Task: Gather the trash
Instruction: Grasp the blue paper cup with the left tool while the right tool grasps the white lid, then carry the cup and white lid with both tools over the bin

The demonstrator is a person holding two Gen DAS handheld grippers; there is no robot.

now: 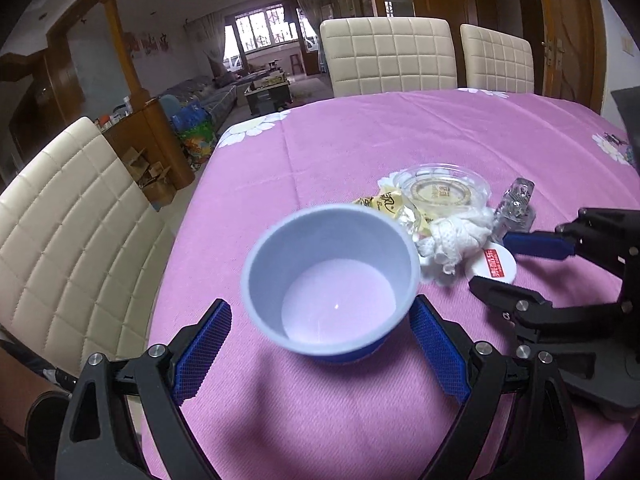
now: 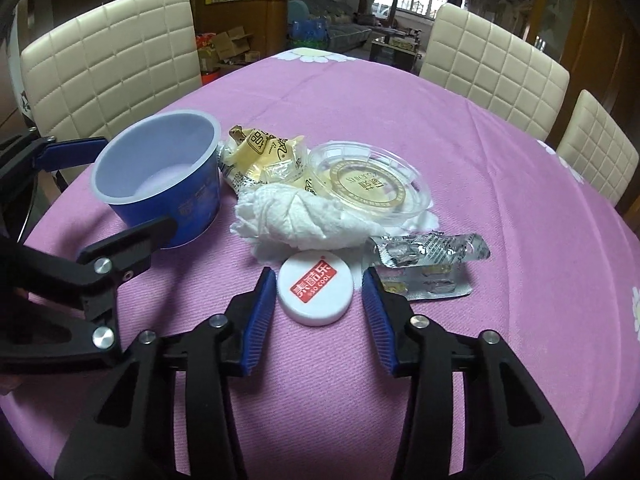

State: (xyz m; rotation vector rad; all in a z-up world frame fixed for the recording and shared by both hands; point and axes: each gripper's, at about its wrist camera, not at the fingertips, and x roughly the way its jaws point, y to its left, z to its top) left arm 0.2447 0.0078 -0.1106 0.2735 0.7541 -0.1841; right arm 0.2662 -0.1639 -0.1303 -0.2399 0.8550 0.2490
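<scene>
Now, tallying from my left side across. One blue cup (image 1: 330, 280), white inside, sits between my left gripper (image 1: 320, 336) fingers; they are spread wider than the cup, and from the left wrist view I cannot tell whether the right-hand pad touches its wall. Nothing is gripped. White print shows on the cup's blue side in the right wrist view, too blurred to read.

Beyond the cup, past the left fingertips: yellow snack wrappers (image 2: 264, 156), at least two, crumpled together; black lettering on them, not legible to me. One wad of white tissue (image 2: 296, 220) lies touching them, just ahead of my right gripper (image 2: 319, 294).

One white round lid (image 2: 317, 288) lies flat between the right fingers, red label reading "SO COOL" under three Chinese characters. The fingers are open, a gap showing on each side of the lid, holding nothing.

One clear plastic lid (image 2: 370, 188) lies beyond the tissue, with a gold ring and printed centre; text unreadable. Silver blister packs (image 2: 428, 264), two as far as I can count, lie just beside the right fingertip.

All on one pink tablecloth (image 2: 500, 168). Three cream quilted chairs (image 2: 112, 64) in the right wrist view.
</scene>
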